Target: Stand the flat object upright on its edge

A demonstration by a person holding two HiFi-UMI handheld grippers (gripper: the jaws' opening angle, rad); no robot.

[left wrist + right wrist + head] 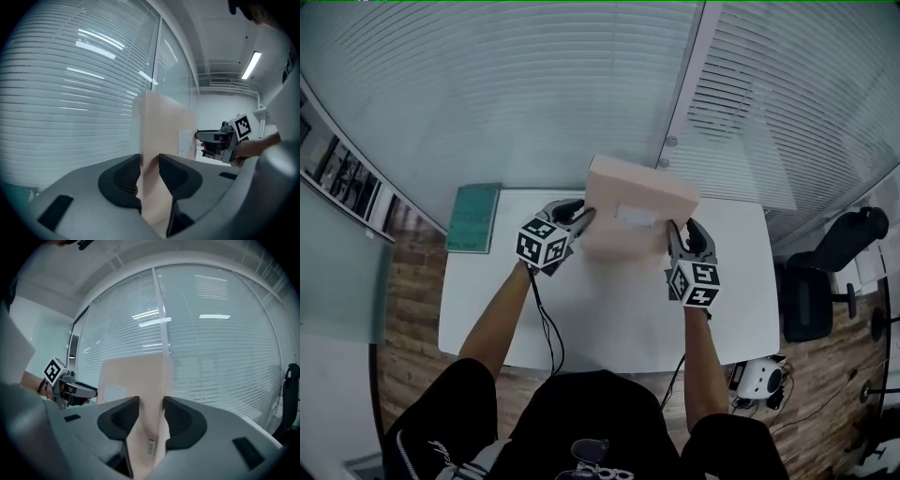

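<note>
A flat beige cardboard box (628,211) with a white label stands raised on its edge over the white table (609,319), leaning a little. My left gripper (581,217) is shut on the box's left edge. My right gripper (680,234) is shut on its right edge. In the left gripper view the box (161,136) sits between the dark pads (123,180), with the right gripper (225,138) beyond it. In the right gripper view the box (136,380) is pinched between the pads (180,420), and the left gripper (70,390) shows at the far side.
A green book (473,217) lies at the table's back left corner. Slatted glass walls (534,84) rise just behind the table. A black office chair (825,272) stands to the right, with a white device (761,380) on the wooden floor.
</note>
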